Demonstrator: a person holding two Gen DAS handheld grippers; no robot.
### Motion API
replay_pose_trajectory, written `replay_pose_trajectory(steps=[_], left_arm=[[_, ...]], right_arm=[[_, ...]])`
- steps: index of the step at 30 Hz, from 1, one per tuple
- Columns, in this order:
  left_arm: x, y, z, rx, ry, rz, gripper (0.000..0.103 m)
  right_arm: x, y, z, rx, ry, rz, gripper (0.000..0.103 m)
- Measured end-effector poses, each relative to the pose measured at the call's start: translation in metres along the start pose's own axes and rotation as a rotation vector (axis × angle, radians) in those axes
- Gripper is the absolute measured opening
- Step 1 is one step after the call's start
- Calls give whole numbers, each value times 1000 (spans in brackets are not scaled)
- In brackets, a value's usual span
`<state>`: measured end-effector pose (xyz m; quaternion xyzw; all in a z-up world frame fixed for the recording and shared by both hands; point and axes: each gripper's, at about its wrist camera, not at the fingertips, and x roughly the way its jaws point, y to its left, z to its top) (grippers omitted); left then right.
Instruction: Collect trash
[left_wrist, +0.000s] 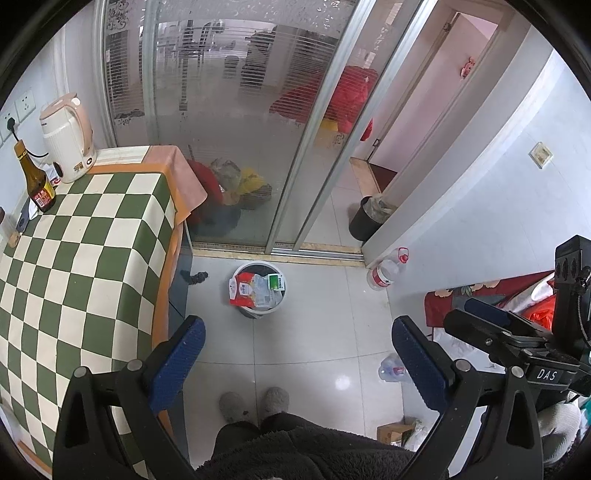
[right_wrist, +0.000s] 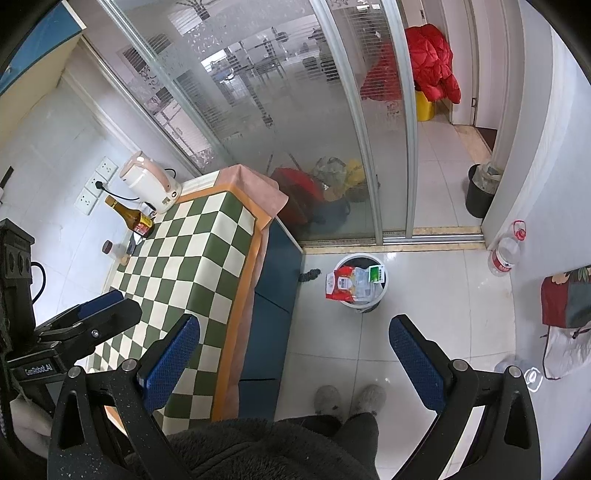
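Observation:
A white trash bin (left_wrist: 241, 269) stands on the tiled floor by the table's end, with a red-and-white wrapper (left_wrist: 242, 291), clear plastic and a green-and-white carton (left_wrist: 277, 282) in it. It also shows in the right wrist view (right_wrist: 341, 264). My left gripper (left_wrist: 297, 354) is open and empty, held high above the floor in front of the bin. My right gripper (right_wrist: 295, 350) is open and empty too, beside the left one; it shows at the right of the left wrist view (left_wrist: 480, 314). A crushed clear plastic bottle (left_wrist: 391, 369) lies on the floor at the right.
A table with a green-and-white checked cloth (left_wrist: 74, 258) holds a kettle (left_wrist: 68, 136) and a brown bottle (left_wrist: 37, 181). A large water jug (left_wrist: 386, 273) stands by the wall. A black bin (left_wrist: 365, 218) sits past the glass sliding door (left_wrist: 240, 122). A cardboard box (left_wrist: 395, 432) lies near my slippers (left_wrist: 255, 404).

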<state>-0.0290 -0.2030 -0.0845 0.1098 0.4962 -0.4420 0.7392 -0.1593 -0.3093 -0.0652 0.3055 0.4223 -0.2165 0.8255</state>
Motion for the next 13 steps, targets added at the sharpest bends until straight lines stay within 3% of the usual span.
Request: replay_pose_trajectory(steps=[13], left_arm=[[-2,0,3,3,-10,10,103]], right_arm=[[1,3,2,-2,1,0,103]])
